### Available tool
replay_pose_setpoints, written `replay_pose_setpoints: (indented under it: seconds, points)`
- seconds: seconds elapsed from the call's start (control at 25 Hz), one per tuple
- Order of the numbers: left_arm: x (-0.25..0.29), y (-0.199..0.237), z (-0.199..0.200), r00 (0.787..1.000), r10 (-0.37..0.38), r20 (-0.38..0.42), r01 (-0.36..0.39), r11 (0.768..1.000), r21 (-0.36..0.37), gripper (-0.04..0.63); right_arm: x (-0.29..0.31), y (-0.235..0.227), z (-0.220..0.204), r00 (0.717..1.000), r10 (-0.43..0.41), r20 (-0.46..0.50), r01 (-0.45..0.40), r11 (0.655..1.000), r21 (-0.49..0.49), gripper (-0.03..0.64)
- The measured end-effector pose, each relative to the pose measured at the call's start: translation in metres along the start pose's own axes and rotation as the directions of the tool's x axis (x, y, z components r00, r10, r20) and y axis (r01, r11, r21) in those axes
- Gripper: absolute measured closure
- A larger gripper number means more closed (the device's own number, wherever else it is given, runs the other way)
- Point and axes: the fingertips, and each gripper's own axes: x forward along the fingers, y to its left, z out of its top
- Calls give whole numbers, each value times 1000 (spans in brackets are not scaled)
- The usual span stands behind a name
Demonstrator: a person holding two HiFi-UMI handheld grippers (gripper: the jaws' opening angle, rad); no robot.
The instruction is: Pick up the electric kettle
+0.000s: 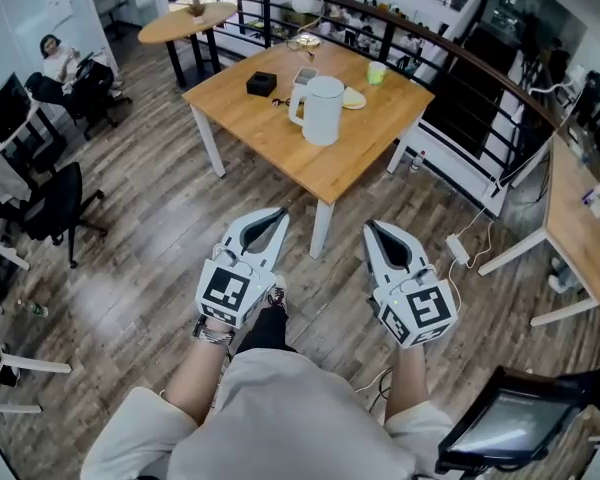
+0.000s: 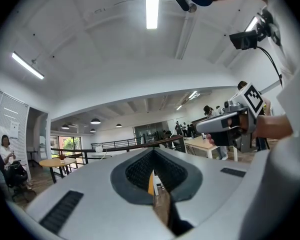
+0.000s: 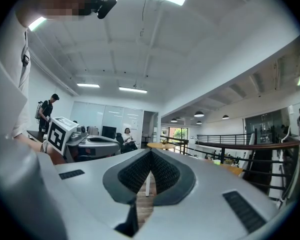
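Note:
A white electric kettle (image 1: 320,109) stands upright on a square wooden table (image 1: 360,158) ahead of me, its handle towards the left. My left gripper (image 1: 279,213) and right gripper (image 1: 371,226) are held side by side over the floor, well short of the table. Both are shut with nothing between the jaws. In the left gripper view the left gripper (image 2: 152,151) has its jaws together, and the other gripper shows at the right. The right gripper view shows the right gripper (image 3: 150,152) shut too; the kettle is hidden behind its jaws.
On the table lie a black box (image 1: 261,83), a green cup (image 1: 377,72) and a plate (image 1: 352,98). A black railing (image 1: 460,78) runs behind it. A round table (image 1: 185,22), office chairs (image 1: 55,213) and a seated person (image 1: 60,63) are at the left; another desk (image 1: 575,228) at the right.

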Motion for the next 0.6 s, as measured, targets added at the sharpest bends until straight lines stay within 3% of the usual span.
replay_pose_setpoints:
  seconds: [0.6]
  points:
    - [89, 70, -26, 999, -44, 28, 44, 999, 0, 588, 84, -67, -11, 998, -64, 8, 64, 998, 14, 607]
